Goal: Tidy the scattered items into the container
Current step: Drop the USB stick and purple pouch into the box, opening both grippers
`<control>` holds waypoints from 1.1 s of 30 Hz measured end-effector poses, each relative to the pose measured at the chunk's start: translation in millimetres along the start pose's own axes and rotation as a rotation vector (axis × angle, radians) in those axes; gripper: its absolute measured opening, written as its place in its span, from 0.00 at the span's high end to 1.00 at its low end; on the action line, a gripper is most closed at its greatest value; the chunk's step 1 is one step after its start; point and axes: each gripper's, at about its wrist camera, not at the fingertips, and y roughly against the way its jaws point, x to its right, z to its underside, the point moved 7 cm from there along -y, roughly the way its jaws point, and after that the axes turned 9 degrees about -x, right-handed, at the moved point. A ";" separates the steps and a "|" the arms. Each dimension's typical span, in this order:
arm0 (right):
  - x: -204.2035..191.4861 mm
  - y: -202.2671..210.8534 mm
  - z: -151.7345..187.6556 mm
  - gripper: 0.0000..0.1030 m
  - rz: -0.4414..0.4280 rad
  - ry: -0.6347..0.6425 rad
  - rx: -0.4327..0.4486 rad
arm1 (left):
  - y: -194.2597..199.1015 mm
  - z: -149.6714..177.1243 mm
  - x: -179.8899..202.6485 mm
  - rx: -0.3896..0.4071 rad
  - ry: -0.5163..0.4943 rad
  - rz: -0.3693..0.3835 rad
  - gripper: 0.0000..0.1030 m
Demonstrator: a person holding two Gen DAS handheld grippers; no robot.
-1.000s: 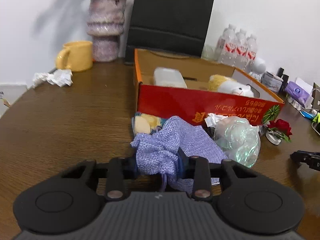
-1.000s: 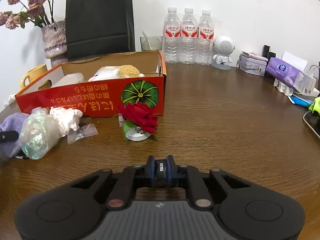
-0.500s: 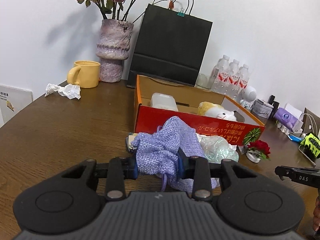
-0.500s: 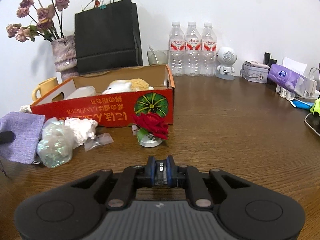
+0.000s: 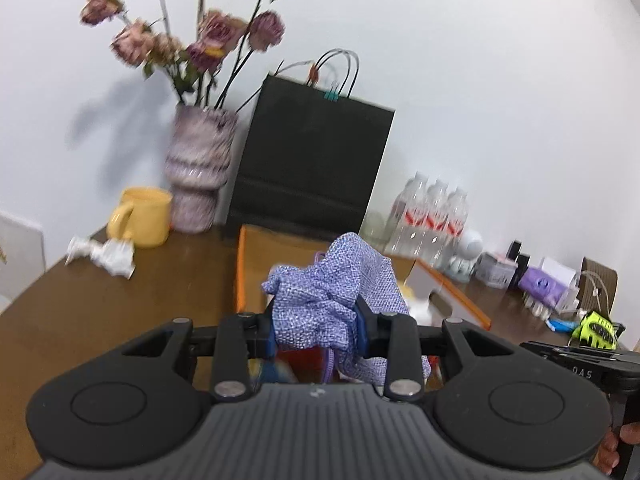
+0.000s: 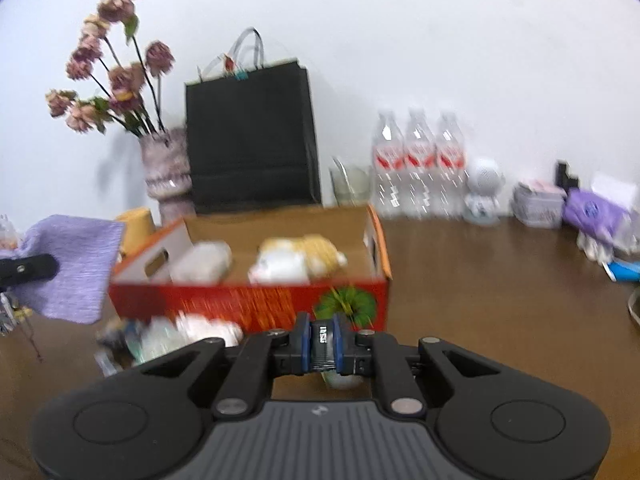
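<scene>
My left gripper [image 5: 318,330] is shut on a purple woven cloth pouch [image 5: 336,296] and holds it in the air in front of the red and orange cardboard box [image 5: 250,264]. The pouch also shows at the left of the right wrist view [image 6: 76,268], level with the box [image 6: 256,304]. The box holds a white container [image 6: 204,262] and a yellow and white plush toy [image 6: 298,258]. My right gripper [image 6: 322,346] is shut and empty, raised in front of the box. A shiny plastic bag [image 6: 160,340] and a white crumpled item [image 6: 212,326] lie before the box.
A black paper bag [image 6: 252,136], a vase of dried roses [image 6: 164,176], a yellow mug [image 5: 142,218] and crumpled paper [image 5: 106,254] stand at the back left. Water bottles [image 6: 416,164], a white robot figure [image 6: 484,192] and a purple tissue pack [image 6: 592,212] line the back right.
My left gripper has lifted the purple pouch off the table and up toward the box. My right gripper has risen and moved closer to the box, still shut.
</scene>
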 end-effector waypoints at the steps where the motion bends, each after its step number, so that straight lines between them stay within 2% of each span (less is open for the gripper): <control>1: -2.7 -1.6 -9.5 0.90 -0.006 0.010 0.013 | -4.8 -8.6 2.6 0.007 -0.003 0.003 0.67; 5: -10.0 -17.2 -49.9 0.90 -0.008 0.038 0.057 | -31.8 -36.4 8.7 0.016 0.011 0.007 0.67; 10: -7.8 -58.3 -82.5 0.90 -0.006 0.026 0.053 | -84.3 -52.4 5.7 -0.010 0.064 -0.005 0.67; 16: 4.9 -117.2 -88.2 0.90 -0.002 0.011 -0.024 | -136.2 -51.2 4.8 -0.087 0.025 -0.013 0.67; 22: 10.2 -144.5 -87.0 0.90 0.005 0.019 -0.071 | -165.5 -46.0 3.1 -0.143 0.002 -0.027 0.65; 23: 10.6 -147.0 -86.6 0.89 0.004 0.020 -0.078 | -168.6 -43.8 2.9 -0.160 0.002 -0.031 0.61; 24: 10.7 -148.7 -86.1 0.87 0.001 0.021 -0.086 | -170.9 -42.8 2.6 -0.172 0.002 -0.042 0.48; 25: 11.2 -150.5 -85.6 0.84 -0.002 0.018 -0.097 | -172.1 -41.5 2.2 -0.179 0.001 -0.059 0.38; 26: 12.2 -152.0 -85.0 0.63 -0.004 0.009 -0.107 | -172.4 -40.8 2.7 -0.182 -0.002 -0.072 0.18; 27: 13.4 -153.5 -84.5 0.25 -0.005 -0.004 -0.119 | -172.3 -41.4 3.2 -0.180 -0.009 -0.078 0.04; 28: 14.3 -154.2 -84.1 0.08 -0.004 -0.012 -0.127 | -170.9 -41.6 5.3 -0.173 -0.020 -0.082 0.00; 29: 14.6 -153.9 -84.3 0.00 -0.002 -0.017 -0.126 | -169.3 -41.6 7.7 -0.168 -0.032 -0.084 0.00; 33: 11.7 -147.4 -87.6 0.00 0.022 0.004 -0.106 | -167.8 -39.4 14.7 -0.167 -0.085 -0.129 0.00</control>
